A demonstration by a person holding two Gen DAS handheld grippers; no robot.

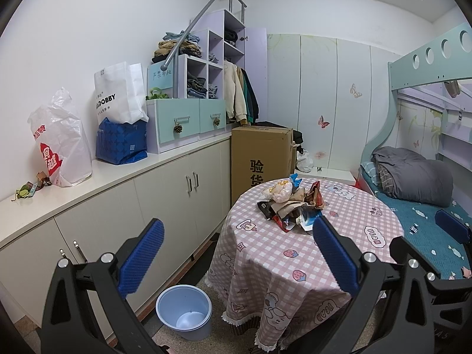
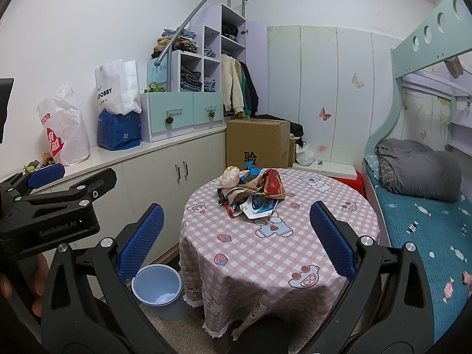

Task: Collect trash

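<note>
Far left, a white counter runs along the wall over cream cabinets. On it stand a white plastic bag with red print, a blue patterned bag and, upright behind it, a white paper bag. A few small scraps lie at the counter's near end.

The left gripper is held above the floor with its blue-padded jaws spread wide and nothing between them. Below it, on the floor between the cabinets and the table, stands a light blue bin, upright; something pale lies at its bottom, not identifiable.

The round table, covered with a pink checked cloth, stands right of the bin. The trash pile of crumpled wrappers and paper sits on the far half of the tabletop, well apart from both grippers. Behind the table stands a cardboard box.

The right gripper is likewise wide apart and empty, aimed across the table's near edge.

At right, a bunk bed holds a folded grey quilt.
</note>
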